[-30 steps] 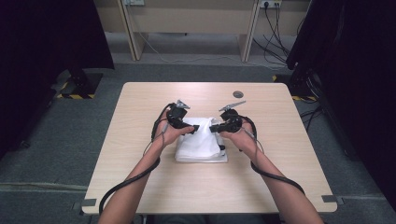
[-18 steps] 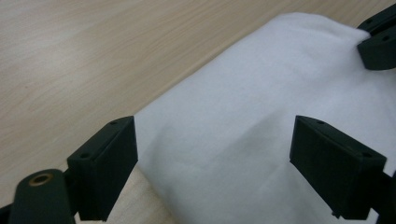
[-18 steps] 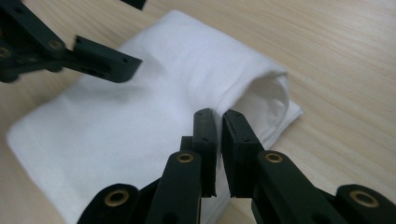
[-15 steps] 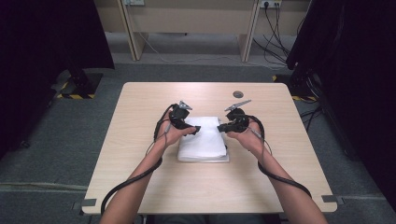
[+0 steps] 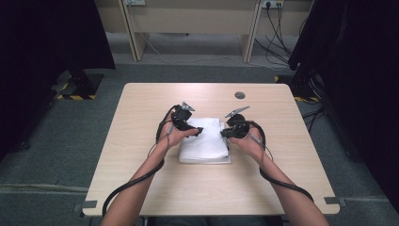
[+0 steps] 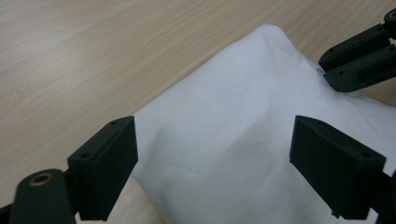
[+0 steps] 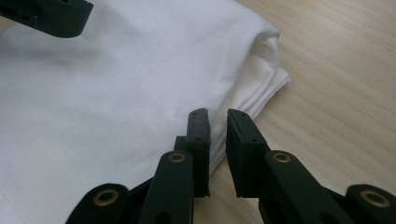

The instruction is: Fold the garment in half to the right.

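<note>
I see a folded white cloth (image 5: 205, 140) lying on the wooden table (image 5: 141, 165), right between my two grippers. My left gripper (image 6: 212, 154) has its jaws wide open, and the cloth lies flat under and in front of them. Nothing is in its grip. My right gripper (image 7: 218, 140) has just been opening a little. Its jaws stand with only a thin gap, and nothing is between them. The cloth's folded edge sits just past its tips, on its left.
</note>
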A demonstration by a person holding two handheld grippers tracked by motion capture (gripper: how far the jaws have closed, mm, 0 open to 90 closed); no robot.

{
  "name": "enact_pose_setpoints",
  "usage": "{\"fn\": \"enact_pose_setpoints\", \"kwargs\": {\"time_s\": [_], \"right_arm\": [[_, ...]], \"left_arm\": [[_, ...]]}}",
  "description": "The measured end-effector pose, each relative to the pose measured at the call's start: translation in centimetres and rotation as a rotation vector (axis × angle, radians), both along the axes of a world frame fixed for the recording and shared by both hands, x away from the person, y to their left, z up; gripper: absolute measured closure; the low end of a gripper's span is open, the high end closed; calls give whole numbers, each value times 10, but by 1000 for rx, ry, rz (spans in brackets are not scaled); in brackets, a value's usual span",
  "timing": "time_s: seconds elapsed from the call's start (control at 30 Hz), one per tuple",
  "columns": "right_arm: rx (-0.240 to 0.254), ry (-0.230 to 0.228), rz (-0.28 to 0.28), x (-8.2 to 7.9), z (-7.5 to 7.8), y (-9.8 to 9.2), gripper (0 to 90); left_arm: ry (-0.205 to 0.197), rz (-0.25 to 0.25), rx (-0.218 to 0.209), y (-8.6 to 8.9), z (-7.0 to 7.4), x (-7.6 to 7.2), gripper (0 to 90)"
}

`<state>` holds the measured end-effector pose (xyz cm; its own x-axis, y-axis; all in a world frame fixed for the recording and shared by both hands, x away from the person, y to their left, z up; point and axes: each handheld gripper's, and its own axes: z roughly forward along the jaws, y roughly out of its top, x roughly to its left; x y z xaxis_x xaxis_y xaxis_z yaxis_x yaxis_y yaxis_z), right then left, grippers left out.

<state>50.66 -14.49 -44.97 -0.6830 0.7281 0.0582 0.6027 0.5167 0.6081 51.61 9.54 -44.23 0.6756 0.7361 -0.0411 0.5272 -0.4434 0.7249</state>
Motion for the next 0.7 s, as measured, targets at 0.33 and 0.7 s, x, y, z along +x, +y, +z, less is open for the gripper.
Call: {"fn": "enact_pose_setpoints", "kwargs": {"time_s": [0.33,0.7], "right_arm": [[38,15,85,-17,26,-2,668],[-2,103,124,-30,6,-2,748]], "left_arm": [[-4,1,-1,2,2,0,148],[-5,-4,0,-2,2,0,150]]}}
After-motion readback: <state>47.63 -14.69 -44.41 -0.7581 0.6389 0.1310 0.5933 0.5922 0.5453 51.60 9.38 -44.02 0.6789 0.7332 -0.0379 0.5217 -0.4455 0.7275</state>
